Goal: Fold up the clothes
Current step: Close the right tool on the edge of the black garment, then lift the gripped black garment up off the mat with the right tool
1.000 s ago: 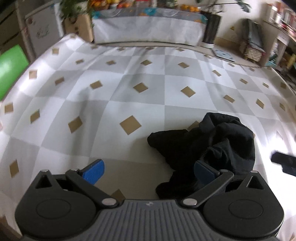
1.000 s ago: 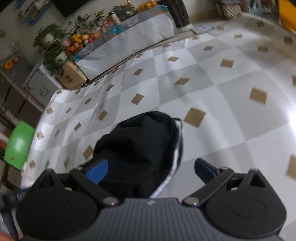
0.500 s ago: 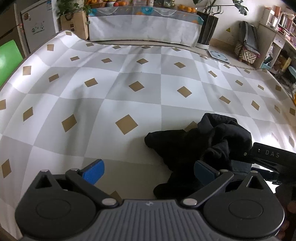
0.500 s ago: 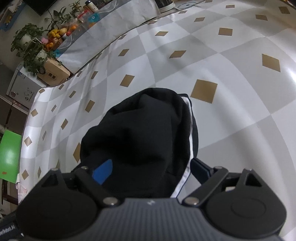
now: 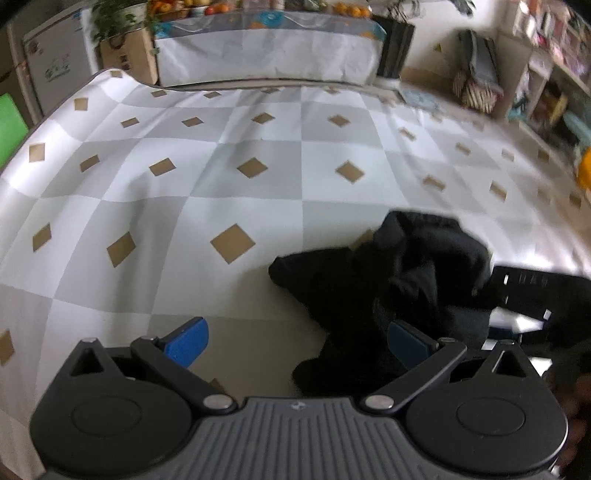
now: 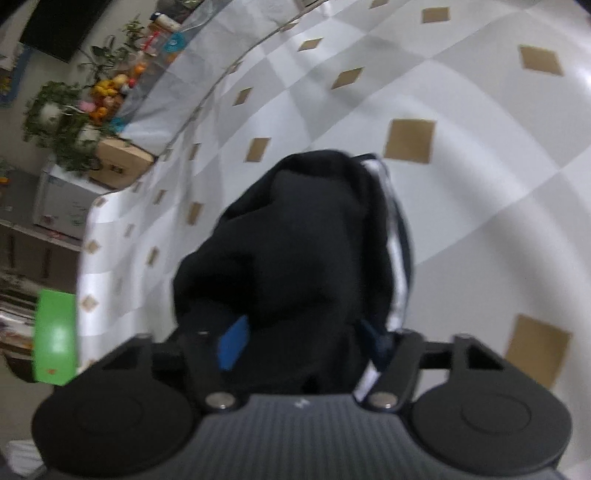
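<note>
Our left gripper [image 5: 297, 338] is hovering with its jaws wide apart over the checkered sheet [image 5: 221, 177]. The black garment [image 5: 391, 280] is lying crumpled toward the sheet's near right edge. Our right gripper [image 6: 303, 338] is closing its jaws on the garment's bunched cloth.

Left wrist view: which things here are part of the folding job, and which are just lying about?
Part of the job:
black garment, crumpled on the checked cloth
left gripper, jaws apart
right gripper, jaws closing around the garment

Just lying about:
green board
cardboard box
fruit on the far table
plant
</note>
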Action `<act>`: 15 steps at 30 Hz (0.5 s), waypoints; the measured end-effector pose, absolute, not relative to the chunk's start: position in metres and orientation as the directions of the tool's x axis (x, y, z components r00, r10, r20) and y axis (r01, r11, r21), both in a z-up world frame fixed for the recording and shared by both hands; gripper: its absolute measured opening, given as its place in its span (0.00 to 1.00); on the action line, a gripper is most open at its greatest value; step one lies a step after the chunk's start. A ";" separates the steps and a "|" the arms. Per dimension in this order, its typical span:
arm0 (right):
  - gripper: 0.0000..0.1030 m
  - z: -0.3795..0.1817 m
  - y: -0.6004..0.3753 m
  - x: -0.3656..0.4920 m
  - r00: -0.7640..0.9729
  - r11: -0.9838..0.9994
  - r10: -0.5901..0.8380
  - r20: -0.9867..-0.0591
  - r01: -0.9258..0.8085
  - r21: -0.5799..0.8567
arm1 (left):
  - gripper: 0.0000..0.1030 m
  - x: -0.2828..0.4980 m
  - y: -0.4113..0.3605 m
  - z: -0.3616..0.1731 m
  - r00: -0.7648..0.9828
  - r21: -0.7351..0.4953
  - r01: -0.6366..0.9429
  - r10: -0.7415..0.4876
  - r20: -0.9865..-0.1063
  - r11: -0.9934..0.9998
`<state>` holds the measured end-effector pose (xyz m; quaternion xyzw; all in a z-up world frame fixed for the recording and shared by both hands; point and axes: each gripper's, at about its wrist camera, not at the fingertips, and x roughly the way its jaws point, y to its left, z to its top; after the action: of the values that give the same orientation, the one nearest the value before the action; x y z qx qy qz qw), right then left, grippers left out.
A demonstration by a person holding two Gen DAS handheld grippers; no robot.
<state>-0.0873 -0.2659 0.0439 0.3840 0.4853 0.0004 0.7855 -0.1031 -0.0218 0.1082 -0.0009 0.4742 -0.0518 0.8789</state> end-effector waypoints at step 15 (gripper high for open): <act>0.08 0.111 -0.247 -0.085 0.687 0.786 0.397 -0.609 0.089 0.612 | 0.97 -0.106 -0.032 0.098 0.494 -0.020 0.143 -0.089 -0.865 0.989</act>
<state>-0.0854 -0.2466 0.1107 0.3147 0.3855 0.0893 0.8628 -0.1055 -0.0315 0.0981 0.0272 0.4986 -0.0673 0.8638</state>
